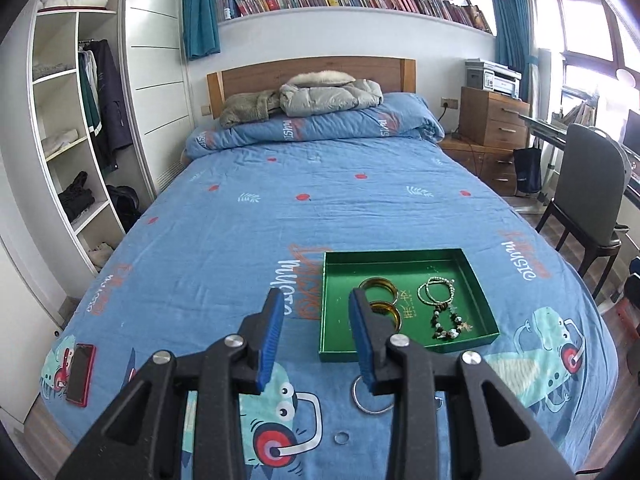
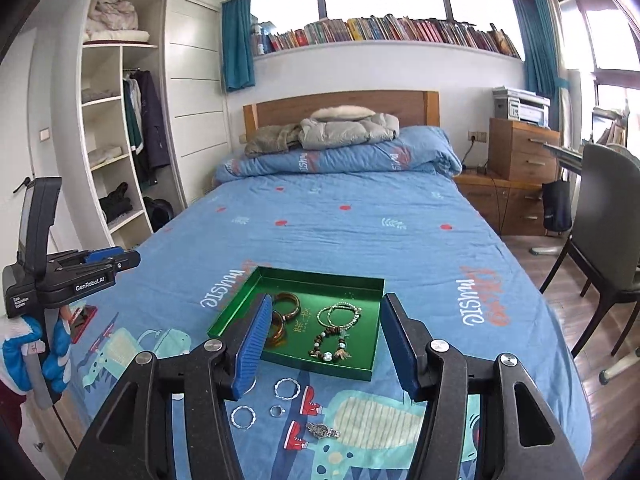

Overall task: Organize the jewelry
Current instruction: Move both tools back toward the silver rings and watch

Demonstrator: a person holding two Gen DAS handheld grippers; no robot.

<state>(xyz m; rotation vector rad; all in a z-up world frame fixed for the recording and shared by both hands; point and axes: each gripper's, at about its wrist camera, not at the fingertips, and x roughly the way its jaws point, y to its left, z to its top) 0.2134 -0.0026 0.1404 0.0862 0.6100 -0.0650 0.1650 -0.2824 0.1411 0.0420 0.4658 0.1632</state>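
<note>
The right claw (image 2: 322, 344) hangs above the bed with its blue pads (image 2: 252, 346) spread wide and nothing between them. Past its tips sits the green tray (image 2: 362, 368), which holds two amber bangles (image 2: 286, 306), a pair of thin beaded bracelets (image 2: 340, 316) and a dark bead bracelet (image 2: 330, 348). On the blue bedspread (image 2: 360, 216) just in front of the tray lie loose pieces: two silver hoops (image 2: 287, 389), a small ring (image 2: 277, 411) and a wristwatch (image 2: 322, 430).

The left claw (image 1: 316, 334) is also open and empty (a gloved hand grips its handle at the left edge of the right camera's view). It hovers near the tray's left side, with a large silver hoop (image 1: 370, 398) and a small ring (image 1: 341, 437) lying on the bedspread below it. A red phone (image 1: 80, 374) rests near the bed's left edge.
</note>
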